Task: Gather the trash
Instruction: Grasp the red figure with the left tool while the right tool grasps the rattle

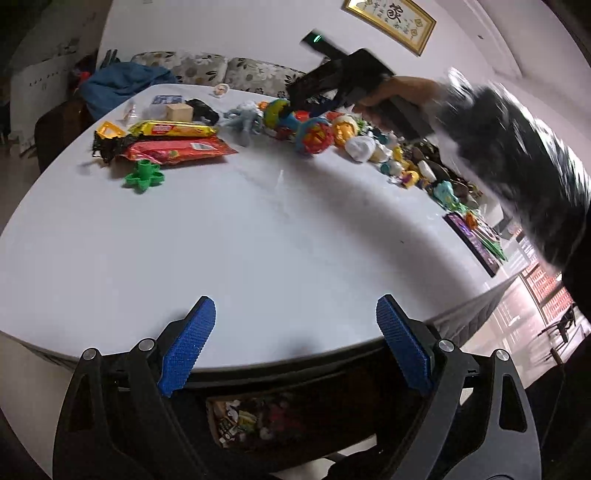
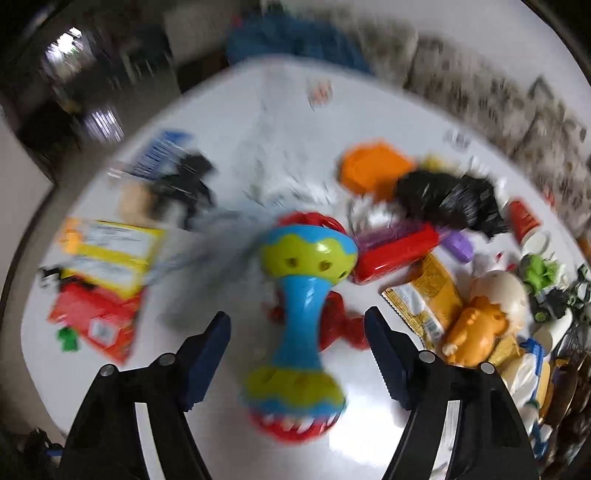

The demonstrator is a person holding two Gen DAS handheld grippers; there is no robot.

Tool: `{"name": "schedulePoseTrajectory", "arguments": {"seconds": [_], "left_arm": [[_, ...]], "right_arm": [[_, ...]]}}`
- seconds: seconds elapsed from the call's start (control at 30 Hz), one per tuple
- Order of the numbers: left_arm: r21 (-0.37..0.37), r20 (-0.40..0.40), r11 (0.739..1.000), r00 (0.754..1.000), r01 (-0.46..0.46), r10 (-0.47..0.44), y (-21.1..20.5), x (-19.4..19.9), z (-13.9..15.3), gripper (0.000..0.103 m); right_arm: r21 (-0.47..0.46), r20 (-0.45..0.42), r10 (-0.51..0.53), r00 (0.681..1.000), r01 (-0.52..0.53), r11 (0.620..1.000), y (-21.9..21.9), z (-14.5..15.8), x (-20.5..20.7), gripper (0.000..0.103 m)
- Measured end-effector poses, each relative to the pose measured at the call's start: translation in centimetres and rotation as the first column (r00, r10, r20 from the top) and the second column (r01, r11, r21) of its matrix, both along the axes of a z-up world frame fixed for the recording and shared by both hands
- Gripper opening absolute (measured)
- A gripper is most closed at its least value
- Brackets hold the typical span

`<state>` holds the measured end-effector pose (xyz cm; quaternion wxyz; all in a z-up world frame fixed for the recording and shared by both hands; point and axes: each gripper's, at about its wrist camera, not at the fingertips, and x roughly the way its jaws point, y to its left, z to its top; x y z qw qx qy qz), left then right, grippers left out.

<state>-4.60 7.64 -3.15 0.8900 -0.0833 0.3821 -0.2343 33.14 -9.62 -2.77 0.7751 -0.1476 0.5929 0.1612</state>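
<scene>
1. Right gripper [image 2: 297, 352]: jaws spread, nothing pinched, hanging over the blue-and-yellow plastic dumbbell rattle [image 2: 301, 314]. That's a toy, not trash.
2. Likely trash: crumpled black plastic bag [image 2: 448, 201] at 2 o'clock, gold foil snack wrapper [image 2: 430, 295] at 3 o'clock of the rattle.
3. Left gripper [image 1: 295, 341]: jaws spread, empty, over the white table [image 1: 258, 229] near edge.
4. View is blurred; settle first, then centre the wrapper before closing.

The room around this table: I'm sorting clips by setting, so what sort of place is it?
Probably a home living or dining room: a floral-cushioned sofa behind the white table, a framed calligraphy piece on the wall, and toys like the rattle among snack wrappers.
</scene>
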Motion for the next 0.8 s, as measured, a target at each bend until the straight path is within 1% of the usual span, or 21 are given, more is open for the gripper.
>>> {"name": "schedulePoseTrajectory", "arguments": {"seconds": [0.03, 0.07, 0.1, 0.13, 0.17, 0.2, 0.3, 0.33, 0.37, 0.4, 0.43, 0.5, 0.53, 0.57, 0.63, 0.67, 0.7, 0.73, 0.77, 0.8], "left_arm": [[-0.002, 0.001, 1.000, 1.000, -0.006, 0.006, 0.2, 0.3, 0.1, 0.087], [-0.005, 0.001, 1.000, 1.000, -0.011, 0.011, 0.4, 0.6, 0.2, 0.087], [-0.004, -0.002, 1.000, 1.000, -0.017, 0.017, 0.7, 0.9, 0.3, 0.087], [0.001, -0.004, 1.000, 1.000, -0.025, 0.025, 0.9, 1.3, 0.4, 0.087], [0.007, -0.004, 0.999, 0.999, -0.037, 0.037, 1.1, 1.9, 0.6, 0.087], [0.012, -0.002, 0.999, 0.999, -0.044, 0.044, 1.2, 2.7, 0.7, 0.087], [0.059, 0.004, 0.994, 0.996, -0.090, 0.090, 1.7, 5.0, 1.3, 0.087], [0.073, 0.005, 0.992, 0.995, -0.104, 0.104, 1.9, 5.9, 1.6, 0.087], [0.081, 0.010, 0.990, 0.993, -0.114, 0.114, 2.0, 6.8, 1.8, 0.087], [0.095, 0.011, 0.987, 0.992, -0.130, 0.129, 2.1, 8.3, 2.1, 0.087], [0.106, 0.010, 0.984, 0.990, -0.143, 0.143, 2.1, 9.4, 2.3, 0.087], [0.108, 0.016, 0.982, 0.988, -0.154, 0.154, 1.7, 11.9, 2.7, 0.087], [0.111, 0.006, 0.982, 0.989, -0.151, 0.151, 1.1, 13.3, 2.9, 0.087], [0.111, 0.000, 0.983, 0.989, -0.144, 0.145, 0.6, 13.9, 2.9, 0.087], [0.107, -0.001, 0.987, 0.993, -0.119, 0.120, -1.2, 15.7, 3.4, 0.087], [0.118, 0.002, 0.986, 0.993, -0.114, 0.115, -2.2, 16.4, 3.6, 0.087], [0.135, 0.007, 0.986, 0.995, -0.103, 0.103, -3.7, 17.3, 3.8, 0.087], [0.155, 0.005, 0.985, 0.998, -0.070, 0.070, -5.5, 18.4, 4.0, 0.087], [0.169, 0.004, 0.984, 0.999, -0.050, 0.050, -6.7, 18.9, 4.0, 0.087], [0.196, 0.011, 0.980, 1.000, -0.019, 0.017, -8.7, 19.9, 4.1, 0.087]], "right_arm": [[-0.047, -0.010, 0.001, 1.000, -0.001, 0.999, 0.2, -1.1, 0.9, 0.077], [-0.067, -0.044, 0.000, 0.999, -0.003, 0.998, 0.3, -2.2, 1.4, 0.070], [-0.009, -0.052, -0.003, 0.999, 0.002, 1.000, 0.0, -2.4, 1.4, 0.056], [0.017, -0.043, -0.004, 0.999, 0.005, 1.000, -0.1, -2.4, 1.3, 0.051], [0.008, -0.006, 0.028, 1.000, -0.028, 1.000, 0.0, -2.3, 0.5, 0.051], [0.018, 0.013, 0.050, 0.999, -0.050, 0.999, -0.1, -2.2, -0.2, 0.050], [0.108, 0.079, 0.064, 0.995, -0.072, 0.992, -1.9, -0.6, -2.7, 0.049], [0.176, 0.092, 0.062, 0.994, -0.078, 0.981, -2.9, 0.1, -3.7, 0.022], [0.245, 0.123, 0.053, 0.991, -0.082, 0.966, -4.3, 1.1, -5.2, 0.024], [0.286, 0.145, 0.045, 0.988, -0.086, 0.954, -5.3, 1.9, -6.4, 0.021], [0.335, 0.146, 0.033, 0.989, -0.080, 0.939, -6.5, 2.3, -7.8, 0.021], [0.400, 0.140, 0.008, 0.990, -0.064, 0.914, -8.4, 2.6, -9.7, 0.021], [0.426, 0.138, 0.004, 0.990, -0.063, 0.902, -9.2, 2.7, -10.2, 0.021], [0.471, 0.141, -0.010, 0.990, -0.058, 0.880, -10.4, 3.0, -11.5, 0.021], [0.565, 0.130, -0.048, 0.990, -0.034, 0.825, -12.9, 3.4, -14.1, 0.021], [0.618, 0.134, -0.079, 0.988, -0.022, 0.786, -14.6, 3.9, -15.8, 0.021], [0.646, 0.137, -0.100, 0.985, -0.012, 0.763, -15.8, 4.3, -16.6, 0.021], [0.664, 0.142, -0.117, 0.983, -0.007, 0.748, -16.6, 4.7, -17.5, 0.021], [0.679, 0.159, -0.142, 0.977, -0.004, 0.734, -18.0, 5.3, -19.3, 0.021], [0.691, 0.171, -0.162, 0.972, -0.001, 0.723, -19.2, 5.7, -20.7, 0.021]]}}
